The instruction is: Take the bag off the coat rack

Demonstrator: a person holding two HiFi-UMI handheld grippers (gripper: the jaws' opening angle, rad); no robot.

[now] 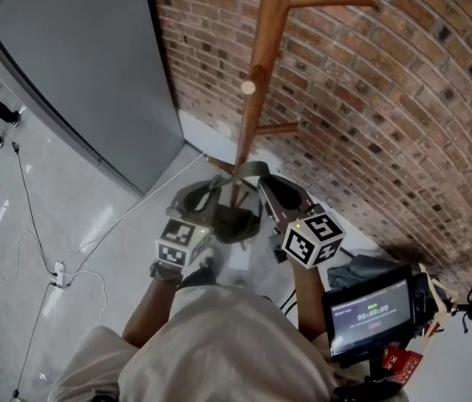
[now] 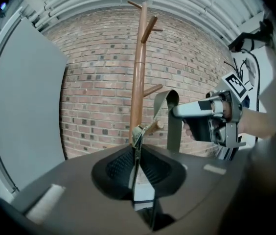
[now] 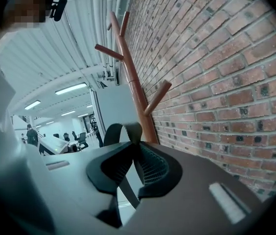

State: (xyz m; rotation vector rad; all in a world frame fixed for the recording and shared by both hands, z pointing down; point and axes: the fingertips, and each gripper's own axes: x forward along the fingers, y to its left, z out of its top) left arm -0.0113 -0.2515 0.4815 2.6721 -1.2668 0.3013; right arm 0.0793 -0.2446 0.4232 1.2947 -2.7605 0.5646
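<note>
Because the bag point(image 1: 236, 224) hangs limp against the coat rack point(image 1: 261, 48) pole, beside a low peg, it appears soft and light. Its webbing strap point(image 1: 248, 170) is the sound hold. Both sets of jaws stand narrow, pinching that strap: left gripper point(image 2: 137, 137) near a ring, right gripper point(image 3: 133, 148) on the loop.

The left forearm point(image 1: 146, 312) and right forearm point(image 1: 307, 296) reach forward from the body, roughly side by side. Each ends behind its gripper's marker cube. The left gripper point(image 1: 207, 193) and right gripper point(image 1: 268, 188) point ahead and slightly downward, their tips angled in toward each other and near together. The left gripper's jaws are pressed together on a thin edge of the bag strap point(image 3: 122, 130), which rises from between the tips. The right gripper's jaws are clamped on the same strap, which loops over just above them. The right hand point(image 2: 256, 124) is wrapped round its gripper's handle, well behind the jaws.
</note>
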